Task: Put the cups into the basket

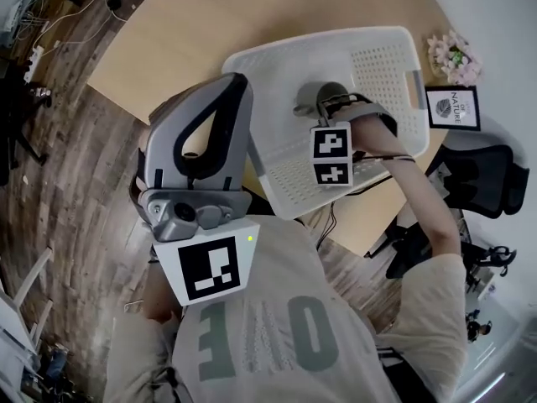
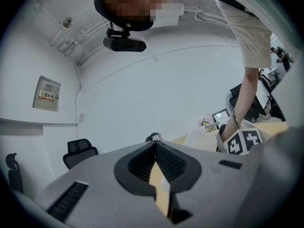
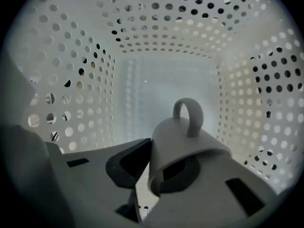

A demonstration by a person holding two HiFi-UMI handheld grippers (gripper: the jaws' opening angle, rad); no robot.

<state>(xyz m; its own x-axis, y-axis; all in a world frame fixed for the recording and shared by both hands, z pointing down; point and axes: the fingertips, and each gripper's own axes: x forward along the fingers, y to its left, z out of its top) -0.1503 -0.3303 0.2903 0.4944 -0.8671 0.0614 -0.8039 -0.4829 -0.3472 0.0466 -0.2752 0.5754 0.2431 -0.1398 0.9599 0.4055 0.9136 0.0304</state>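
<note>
One cup (image 3: 185, 137) inside the basket (image 1: 277, 61), pinched by the rt gripper (image 3: 152, 151).
Round wooden table (image 1: 168, 40) carries the white perforated basket. The L gripper (image 1: 237, 85) hangs well outside the basket, on the person's side of it, up by the chest, jaws pressed together w/ nothing between them. The rt gripper reaches down into the basket, jaws clamped on the grey cup's wall. The cup is tipped on its side, handle toward the basket's far wall; can't tell if it touches the basket floor.
</note>
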